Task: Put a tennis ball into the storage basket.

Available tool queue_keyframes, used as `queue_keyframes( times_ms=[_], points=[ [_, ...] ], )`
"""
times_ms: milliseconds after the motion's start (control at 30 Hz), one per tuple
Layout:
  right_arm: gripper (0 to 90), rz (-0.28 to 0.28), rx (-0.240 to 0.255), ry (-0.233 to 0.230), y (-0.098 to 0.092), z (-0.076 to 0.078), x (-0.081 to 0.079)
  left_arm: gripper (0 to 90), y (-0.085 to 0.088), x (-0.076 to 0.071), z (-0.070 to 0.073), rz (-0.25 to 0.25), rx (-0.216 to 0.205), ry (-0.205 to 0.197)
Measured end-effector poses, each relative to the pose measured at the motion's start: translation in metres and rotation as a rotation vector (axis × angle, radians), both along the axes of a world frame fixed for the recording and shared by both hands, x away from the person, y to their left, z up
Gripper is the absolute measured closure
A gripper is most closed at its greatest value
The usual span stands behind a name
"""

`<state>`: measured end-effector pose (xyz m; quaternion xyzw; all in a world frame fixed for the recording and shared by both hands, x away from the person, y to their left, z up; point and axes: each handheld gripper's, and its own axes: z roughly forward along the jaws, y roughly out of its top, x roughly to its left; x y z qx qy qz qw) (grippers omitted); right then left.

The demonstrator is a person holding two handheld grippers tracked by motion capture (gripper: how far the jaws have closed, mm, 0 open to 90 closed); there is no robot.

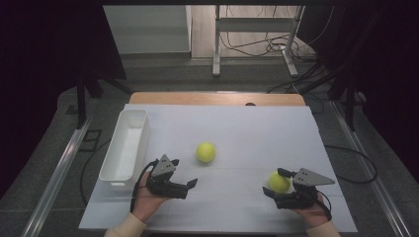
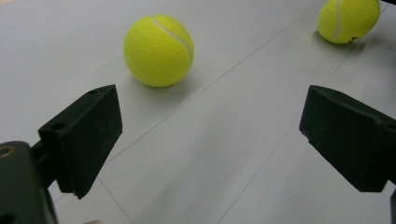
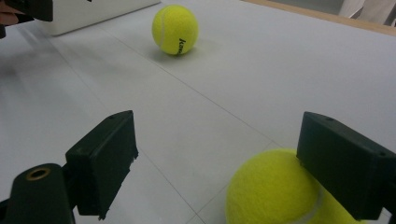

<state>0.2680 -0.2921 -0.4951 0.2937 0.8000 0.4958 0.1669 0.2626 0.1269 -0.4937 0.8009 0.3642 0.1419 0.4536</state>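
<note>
Two yellow tennis balls lie on the white table top. One ball rests near the middle, ahead of my left gripper, which is open with nothing between its jaws. The other ball sits at the front right, between the jaws of my right gripper. That gripper is open; in the right gripper view its right jaw rests against the ball while the left jaw stands well apart from it.
A long white bin stands along the table's left side, close to my left hand. Beyond the table's wooden far edge are a metal frame and floor cables.
</note>
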Motion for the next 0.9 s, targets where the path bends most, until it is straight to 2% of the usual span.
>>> queue_keyframes(
  times_ms=[333, 900],
  points=[
    [12.7, 0.001, 0.001, 0.002, 0.0, 0.0, 0.0, 6.8, -0.012, 0.01, 0.003, -0.01, 0.012, 0.002],
    [12.8, 0.001, 0.0, 0.001, 0.0, 0.0, 0.0, 6.9, -0.025, 0.032, -0.001, 0.01, 0.032, 0.033]
  ],
)
